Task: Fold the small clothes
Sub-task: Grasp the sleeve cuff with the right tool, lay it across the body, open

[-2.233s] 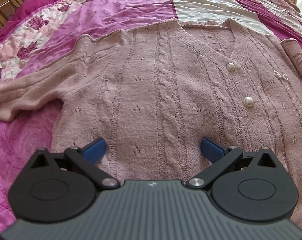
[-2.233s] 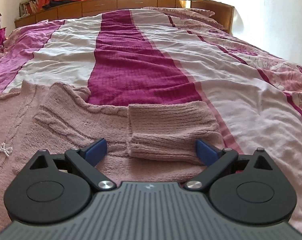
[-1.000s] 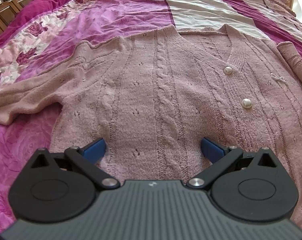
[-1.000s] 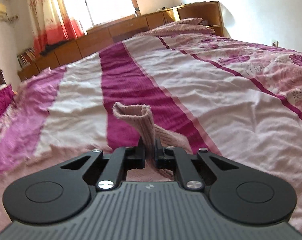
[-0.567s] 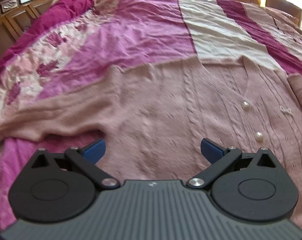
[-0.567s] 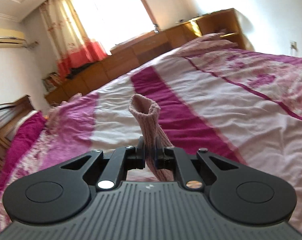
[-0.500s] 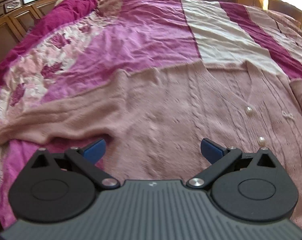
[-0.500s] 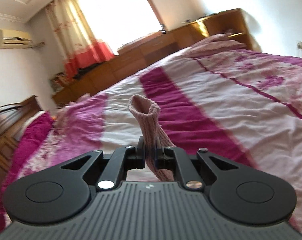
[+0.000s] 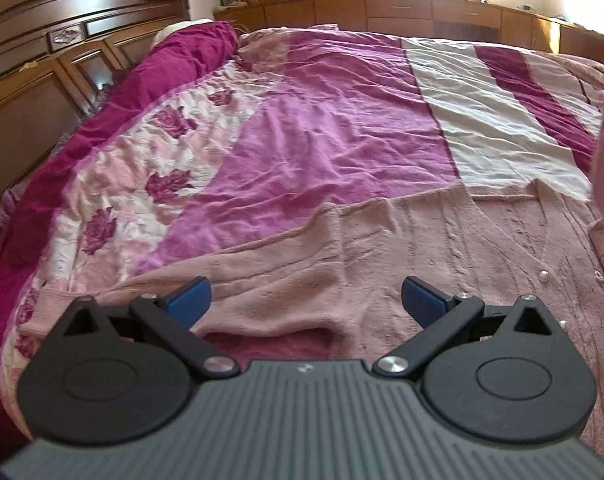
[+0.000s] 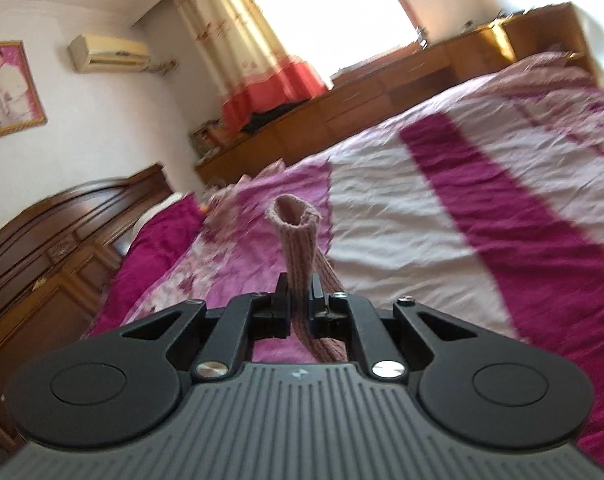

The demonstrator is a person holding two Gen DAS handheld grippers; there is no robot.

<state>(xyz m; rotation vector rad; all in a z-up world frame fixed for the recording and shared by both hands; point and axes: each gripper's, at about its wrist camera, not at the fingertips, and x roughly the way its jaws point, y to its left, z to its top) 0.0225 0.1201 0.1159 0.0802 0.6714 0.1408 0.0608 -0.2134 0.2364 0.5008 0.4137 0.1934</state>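
The right gripper (image 10: 299,296) is clamping the ribbed cuff of the sleeve (image 10: 293,240), its jaws pinched tight on the knit, and the cuff is standing up just ahead of the fingertips with its open mouth showing, the rest of the sleeve trailing down under the gripper out of sight. The left gripper (image 9: 304,300) is hovering with its jaws spread wide and nothing between them, directly above the pink cardigan (image 9: 442,248), which is lying flat on the bed (image 9: 322,132). Just under and ahead of it is the armpit, with the other sleeve (image 9: 149,284) running off to its left; to its right are the button placket and a pearl button (image 9: 544,277), and at the far right edge a strip of pink knit is hanging. This knit looks soft, light and stretchy, so it is likely going to sag and drape rather than hold a crease, and a pinch in mid-fabric may pull it out of shape. The ribbed cuffs, hem and shoulder seam seem the firmest places to grab. For the free gripper, the far cuff on its left looks like the sensible hold; the loose cable pattern could snag.
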